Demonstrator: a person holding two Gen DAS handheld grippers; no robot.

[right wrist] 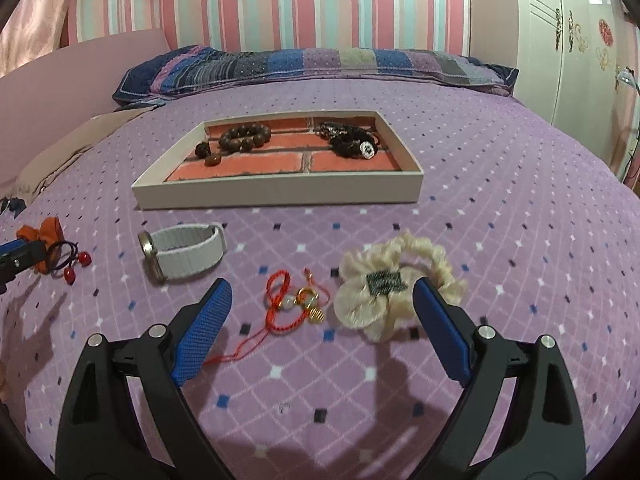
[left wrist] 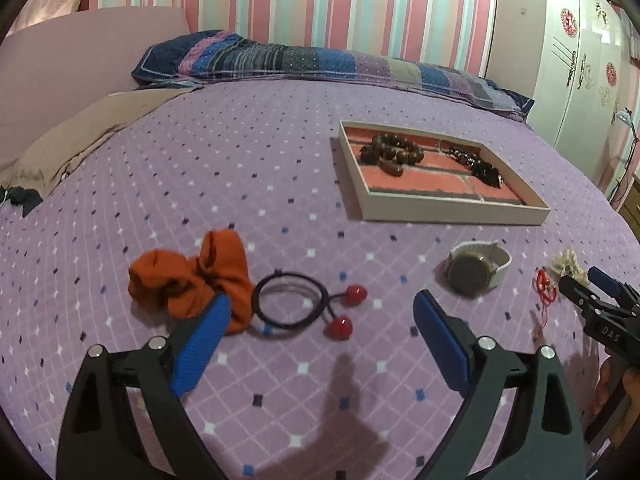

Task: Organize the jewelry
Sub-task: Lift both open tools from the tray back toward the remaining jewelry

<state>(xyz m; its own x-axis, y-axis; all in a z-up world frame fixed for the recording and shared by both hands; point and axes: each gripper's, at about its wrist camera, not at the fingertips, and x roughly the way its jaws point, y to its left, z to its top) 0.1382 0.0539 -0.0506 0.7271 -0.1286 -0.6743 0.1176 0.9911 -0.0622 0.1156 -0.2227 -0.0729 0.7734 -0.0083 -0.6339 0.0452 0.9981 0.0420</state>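
Observation:
A white tray (left wrist: pixel 452 212) with a brick-pattern floor lies on the purple bed and holds a brown bead bracelet (left wrist: pixel 390 150) and a dark bracelet (left wrist: pixel 476 164); the tray also shows in the right wrist view (right wrist: pixel 276 194). My left gripper (left wrist: pixel 322 312) is open above a black hair tie with red beads (left wrist: pixel 296 306), beside an orange scrunchie (left wrist: pixel 192 280). A white-strap watch (left wrist: pixel 476 270) lies to the right of the hair tie. My right gripper (right wrist: pixel 322 300) is open over a red string bracelet (right wrist: pixel 288 304) and a cream flower scrunchie (right wrist: pixel 384 290).
A patchwork pillow (left wrist: pixel 320 64) lies at the head of the bed by the striped wall. A beige cloth (left wrist: pixel 88 132) lies at the left. A white wardrobe (left wrist: pixel 576 60) stands to the right. The watch also shows in the right wrist view (right wrist: pixel 184 252).

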